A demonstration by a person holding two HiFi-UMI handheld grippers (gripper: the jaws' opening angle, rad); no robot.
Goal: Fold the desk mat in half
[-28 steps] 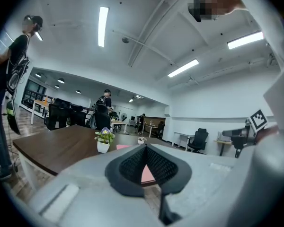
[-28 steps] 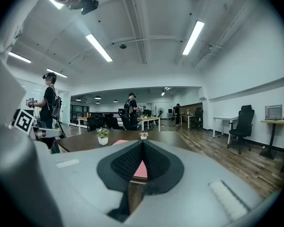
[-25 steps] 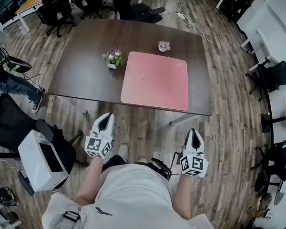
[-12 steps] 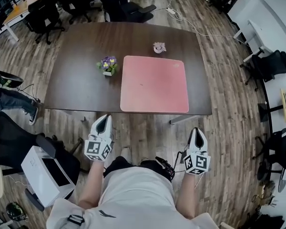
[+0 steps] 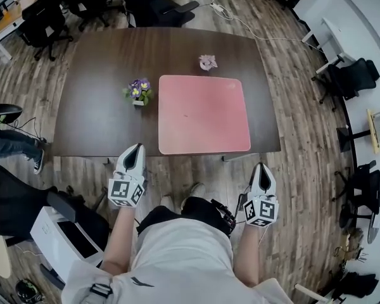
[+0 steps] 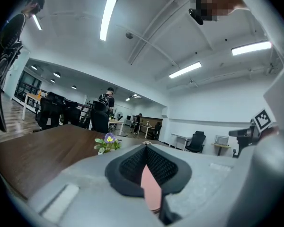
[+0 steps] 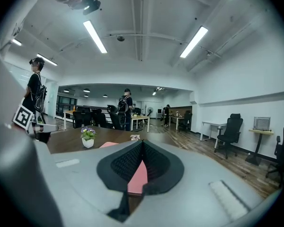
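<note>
The pink desk mat (image 5: pixel 204 114) lies flat and unfolded on the dark brown table (image 5: pixel 88 116), its near edge along the table's front edge. My left gripper (image 5: pixel 137 147) hovers over the floor at the table's front edge, left of the mat's near-left corner. Its jaws are shut and hold nothing. My right gripper (image 5: pixel 261 167) is also shut and empty, just short of the front edge below the mat's near-right corner. The mat shows past the closed jaws in the left gripper view (image 6: pixel 150 188) and in the right gripper view (image 7: pixel 138 178).
A small pot of purple flowers (image 5: pixel 137 91) stands just left of the mat. A small pink object (image 5: pixel 207 62) sits behind the mat. Office chairs (image 5: pixel 348 78) stand at the right, with a black chair (image 5: pixel 16 195) and a white box (image 5: pixel 66 242) at the left. A person's leg (image 5: pixel 12 141) shows at the far left.
The table and mat have drawn closer. Both grippers now reach its front edge, still shut and empty. The mat has not moved on the table.
</note>
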